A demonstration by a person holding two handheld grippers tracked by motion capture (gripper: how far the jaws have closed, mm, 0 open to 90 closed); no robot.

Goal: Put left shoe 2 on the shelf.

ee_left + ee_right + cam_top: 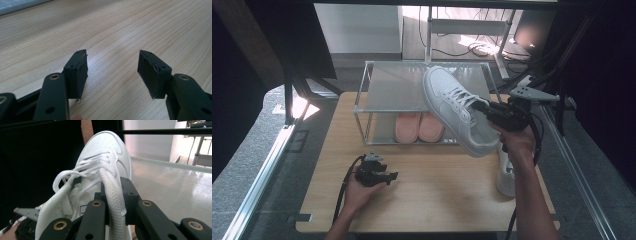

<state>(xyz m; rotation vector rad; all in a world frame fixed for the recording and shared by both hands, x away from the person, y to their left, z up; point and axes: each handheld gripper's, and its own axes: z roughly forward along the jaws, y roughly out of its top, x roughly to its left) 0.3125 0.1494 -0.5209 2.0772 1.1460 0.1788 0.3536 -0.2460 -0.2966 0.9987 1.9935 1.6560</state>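
A white sneaker (457, 110) hangs in the air, tilted, over the right end of a two-level shoe rack (384, 102). My right gripper (484, 107) is shut on the sneaker's collar edge. In the right gripper view the black jaws pinch the woven white rim of the sneaker (105, 157), toe pointing away, with the rack's frosted top shelf (175, 192) beside it. My left gripper (391, 175) rests low on the wooden table (437, 195), held in a hand, jaws open. In the left gripper view its fingers (77, 72) stand apart over bare wood with nothing between them.
A pair of pink slippers (418, 127) lies on the rack's lower level. A second white shoe (506, 172) rests on the table at the right, under my right forearm. Metal rails (262, 175) run along both sides of the table. Cables and a stand lie behind the rack.
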